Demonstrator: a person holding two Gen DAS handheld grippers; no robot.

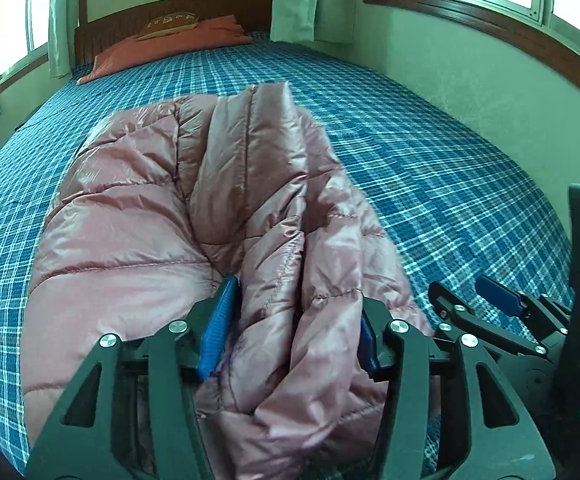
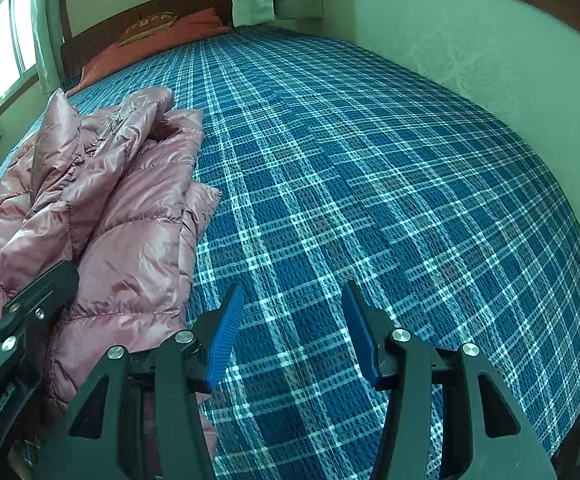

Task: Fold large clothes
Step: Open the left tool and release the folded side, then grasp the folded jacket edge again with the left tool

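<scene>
A pink quilted puffer jacket (image 1: 194, 208) lies bunched on the blue plaid bed (image 1: 429, 168). My left gripper (image 1: 295, 320) has its blue pads wide apart around a thick fold of the jacket's near edge; the fabric fills the gap between them. In the right wrist view the jacket (image 2: 130, 216) lies to the left, and the left gripper's black body (image 2: 22, 316) rests against it. My right gripper (image 2: 290, 320) is open and empty over bare bedspread (image 2: 369, 184), right of the jacket. It also shows in the left wrist view (image 1: 489, 300) at the lower right.
An orange pillow (image 1: 162, 48) with a brown cushion (image 1: 170, 24) lies at the headboard. A wall (image 1: 489, 92) runs along the bed's right side under a wood-framed window. Curtains (image 1: 309, 0) hang at the far corner.
</scene>
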